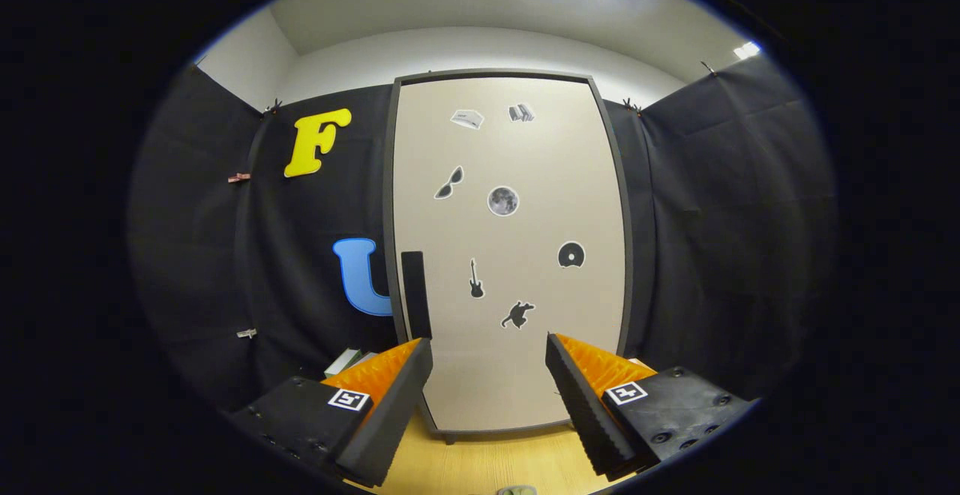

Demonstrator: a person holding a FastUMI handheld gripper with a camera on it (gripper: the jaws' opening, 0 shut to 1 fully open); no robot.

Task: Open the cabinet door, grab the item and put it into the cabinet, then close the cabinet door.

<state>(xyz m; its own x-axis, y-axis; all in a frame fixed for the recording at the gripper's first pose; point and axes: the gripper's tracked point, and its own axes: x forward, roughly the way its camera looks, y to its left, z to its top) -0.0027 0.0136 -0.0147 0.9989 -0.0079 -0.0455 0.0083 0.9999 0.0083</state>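
Facing the shut cabinet door (pixel 510 255), I judge the first step is to open it: I should steer toward the dark handle (pixel 415 294) on its left edge, close on it squarely, then pull along the door's arc rather than straight back. My jaws (pixel 489 360) stand wide apart, holding nothing and touching nothing, with the door beyond them. The item (pixel 346 361) seems to lie on the worktop (pixel 480 465) behind my left finger, partly hidden.

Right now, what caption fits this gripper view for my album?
Open gripper faces the closed cabinet door, its dark handle just beyond the left finger.
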